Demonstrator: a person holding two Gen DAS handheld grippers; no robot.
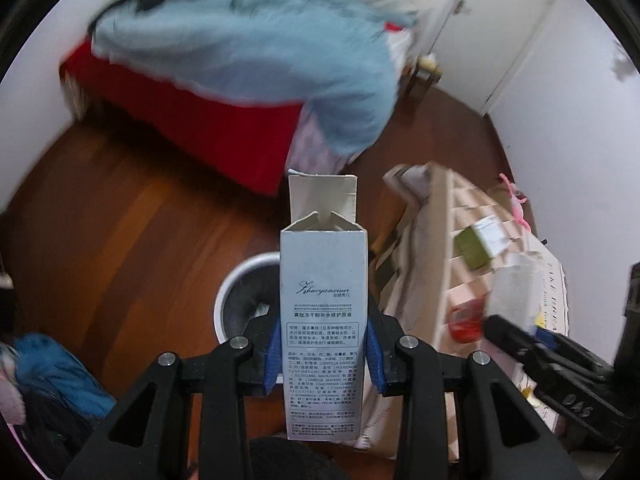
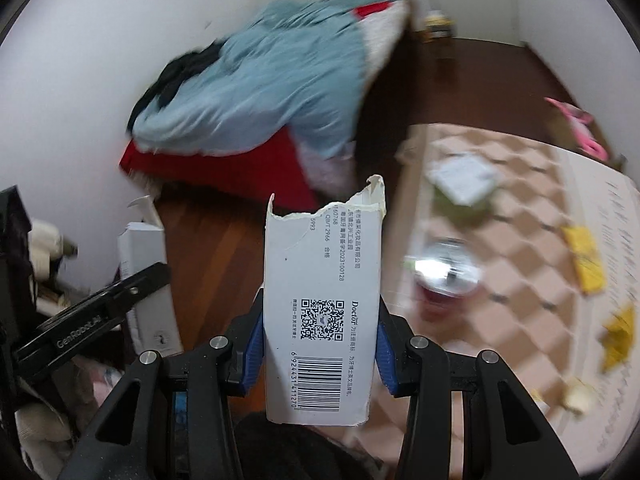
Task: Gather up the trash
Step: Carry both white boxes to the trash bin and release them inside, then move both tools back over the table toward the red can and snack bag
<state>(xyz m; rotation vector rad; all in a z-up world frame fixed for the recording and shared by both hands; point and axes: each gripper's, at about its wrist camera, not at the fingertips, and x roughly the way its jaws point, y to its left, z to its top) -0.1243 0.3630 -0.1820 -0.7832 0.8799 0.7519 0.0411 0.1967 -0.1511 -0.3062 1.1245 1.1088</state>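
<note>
Left gripper clamps carton mid-body; right gripper clamps torn box. Both light, crushable; bin near.

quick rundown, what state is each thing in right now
left gripper: shut on the blue-grey box
blue-grey box: held upright, top flap open
right gripper: shut on the white box
white box: held upright, top edge torn open
bin: on the floor, open, something pale inside
can: on the checked table, blurred
</note>
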